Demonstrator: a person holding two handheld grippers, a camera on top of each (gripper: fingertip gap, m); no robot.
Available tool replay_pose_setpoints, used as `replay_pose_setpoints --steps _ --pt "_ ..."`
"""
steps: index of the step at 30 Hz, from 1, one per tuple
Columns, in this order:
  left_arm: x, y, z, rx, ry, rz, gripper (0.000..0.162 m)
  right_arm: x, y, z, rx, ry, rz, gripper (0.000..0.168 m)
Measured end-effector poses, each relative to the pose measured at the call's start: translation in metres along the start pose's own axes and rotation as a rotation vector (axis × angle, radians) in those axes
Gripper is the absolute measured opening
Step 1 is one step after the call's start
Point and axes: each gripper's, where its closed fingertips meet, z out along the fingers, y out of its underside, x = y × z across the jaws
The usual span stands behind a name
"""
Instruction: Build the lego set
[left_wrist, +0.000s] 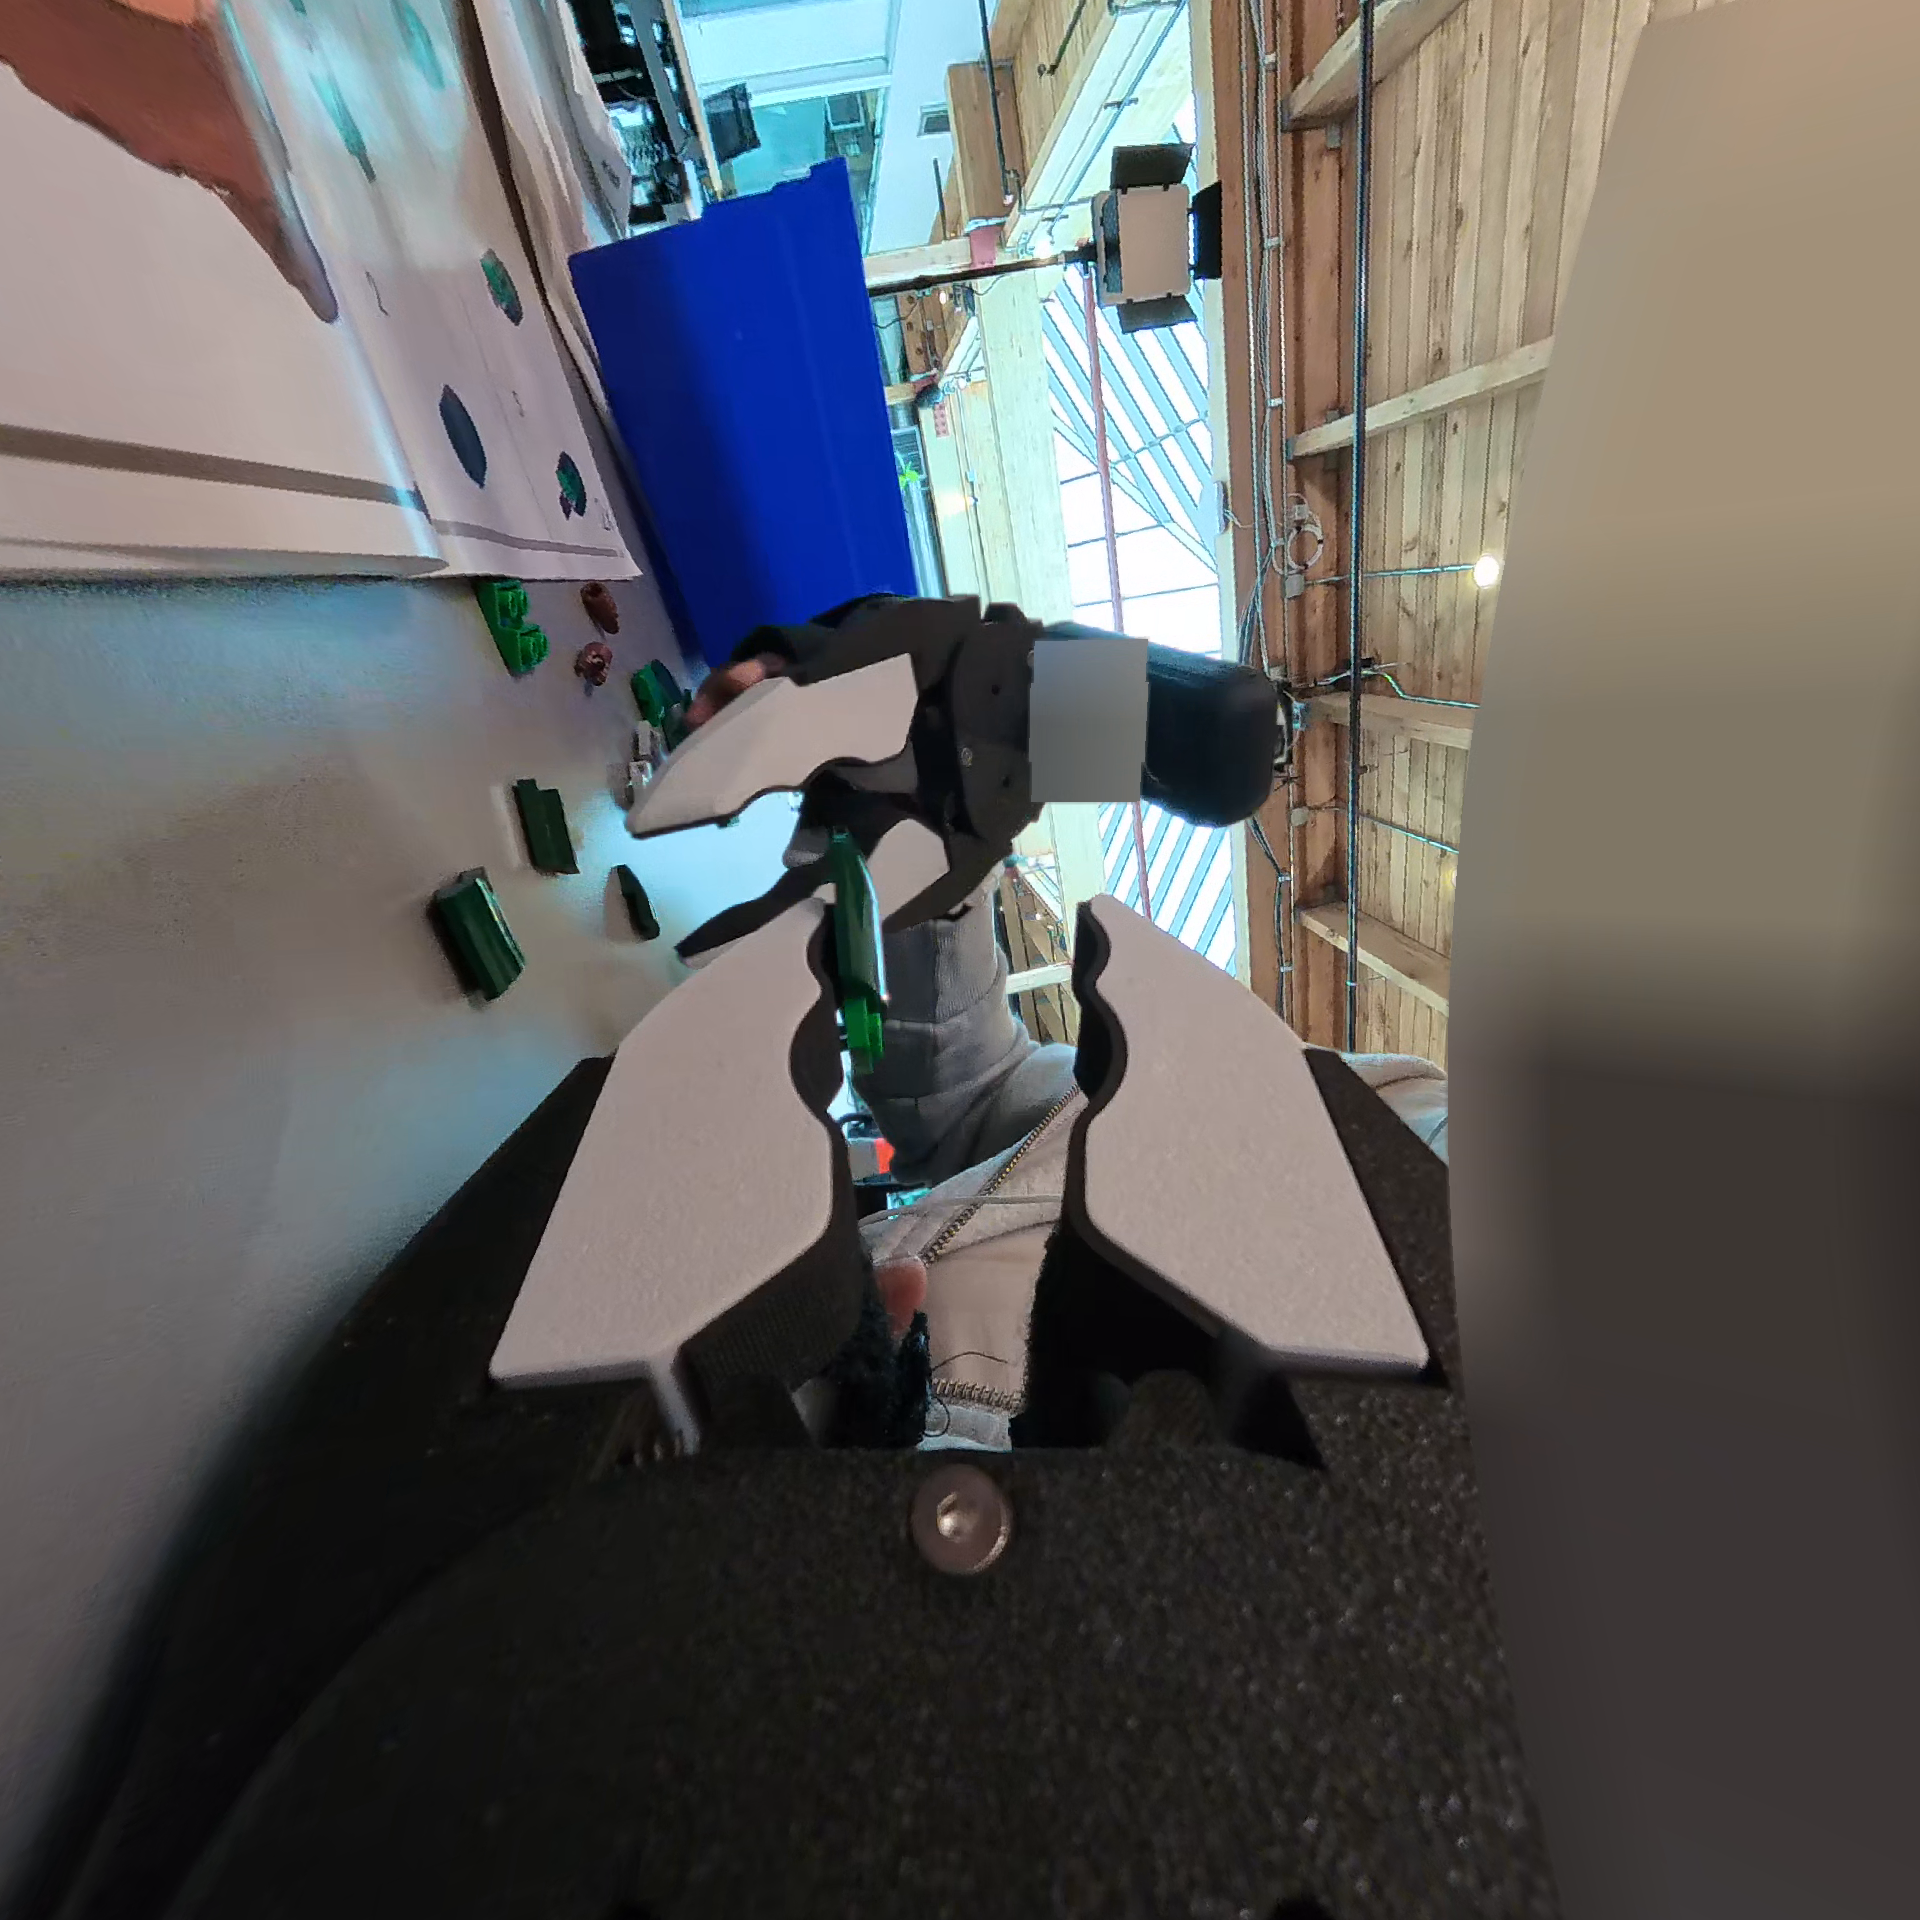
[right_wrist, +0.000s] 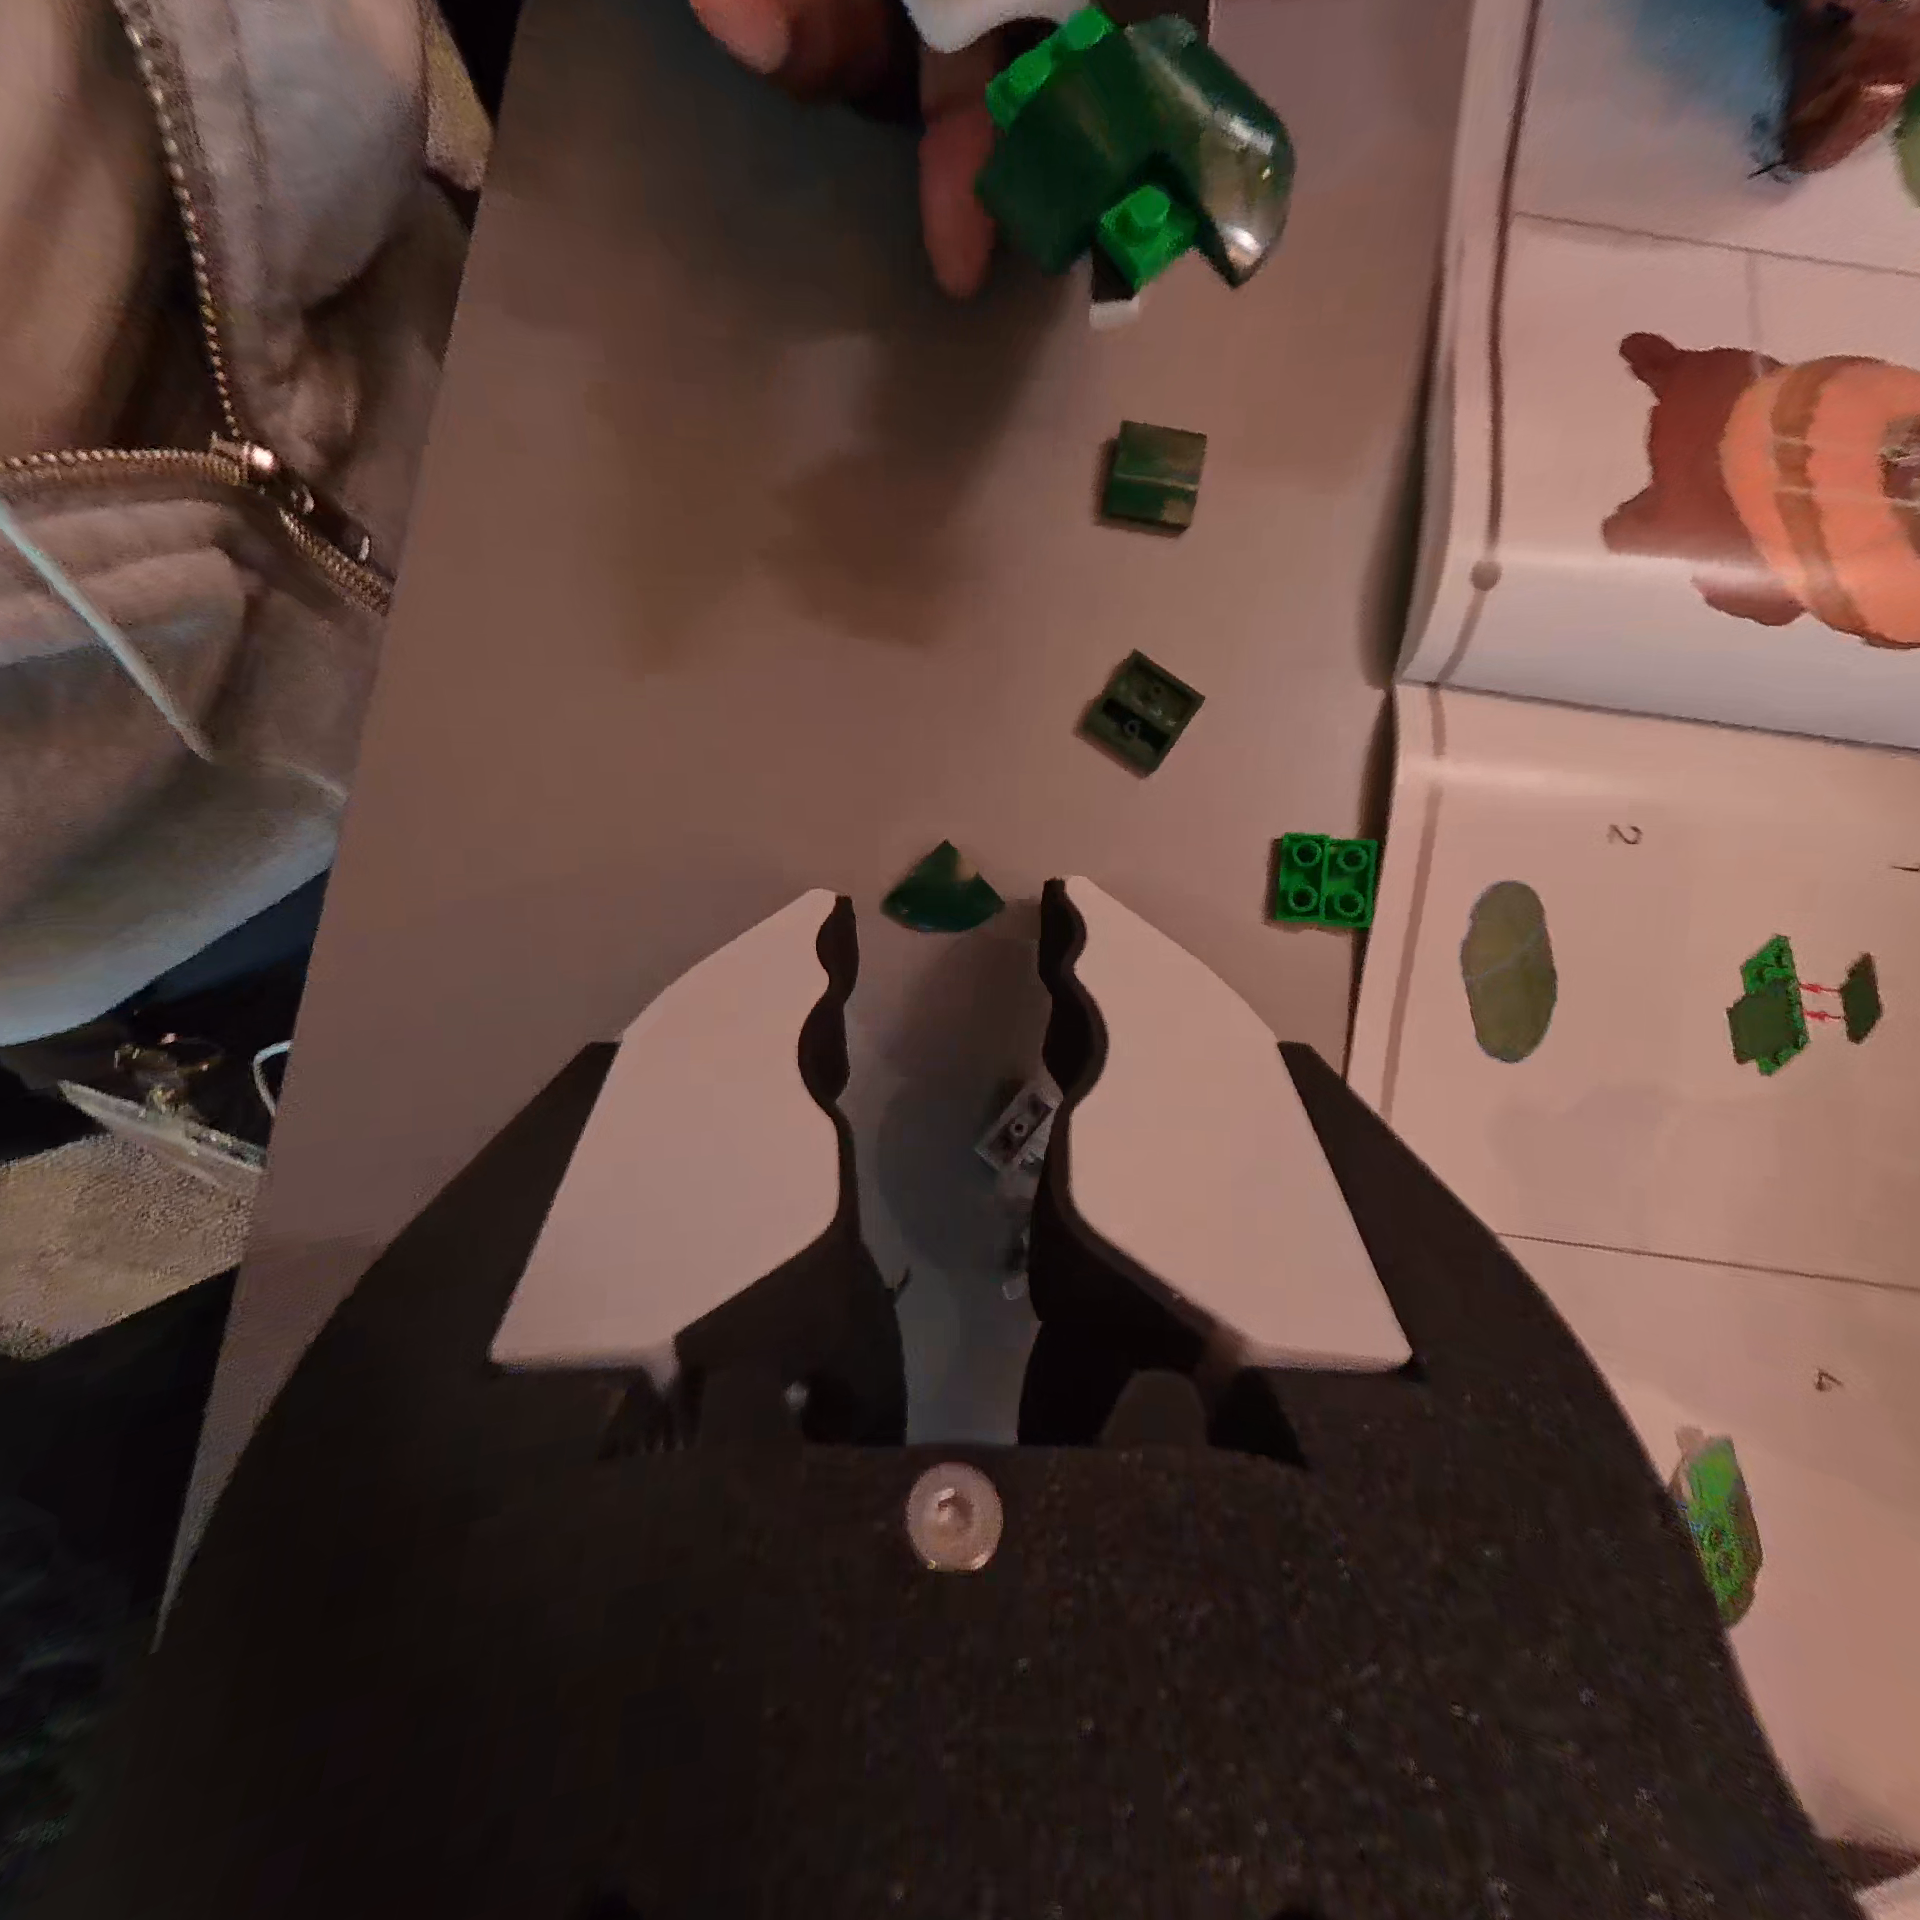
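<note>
A green lego assembly (right_wrist: 1132, 156) with a clear dome hangs above the table at the top of the right wrist view, with a person's finger (right_wrist: 956, 208) against it. In the left wrist view it (left_wrist: 857, 956) lies against the inner side of one finger of my left gripper (left_wrist: 956, 904), whose jaws stand wide apart. My right gripper (right_wrist: 948, 899) is open and empty. A dark green quarter-round piece (right_wrist: 940, 891) lies on the table just beyond its tips. It also shows in the left wrist view (left_wrist: 665, 883), close ahead.
Loose pieces lie on the grey table (right_wrist: 727, 623): a dark green square (right_wrist: 1151, 478), a dark green plate (right_wrist: 1141, 712), a bright green plate (right_wrist: 1327, 881) and small grey bits (right_wrist: 1018, 1127). The instruction booklet (right_wrist: 1662, 1039) lies to the right. A blue panel (left_wrist: 748, 436) stands behind. Between my right fingertips and the dark green plate (right_wrist: 1141, 712) there is roughly 4 centimetres.
</note>
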Motion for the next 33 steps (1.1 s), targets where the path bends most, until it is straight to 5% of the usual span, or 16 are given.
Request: replay_pose_setpoints --steps 18,23,29,33 --pt "-0.002 0.002 0.001 0.003 -0.004 -0.007 0.041 0.005 -0.007 0.000 0.083 0.002 0.022 0.005" --pt "-0.003 0.002 0.001 0.000 -0.011 -0.004 0.042 0.008 -0.003 0.002 0.032 0.006 0.071 0.026" --pt "-0.004 0.000 -0.005 0.020 -0.023 0.006 0.042 0.016 -0.019 -0.001 0.148 0.305 0.583 0.033" --pt "-0.005 -0.002 -0.004 0.018 -0.021 -0.003 0.041 -0.006 -0.008 -0.002 0.079 0.445 0.728 0.008"
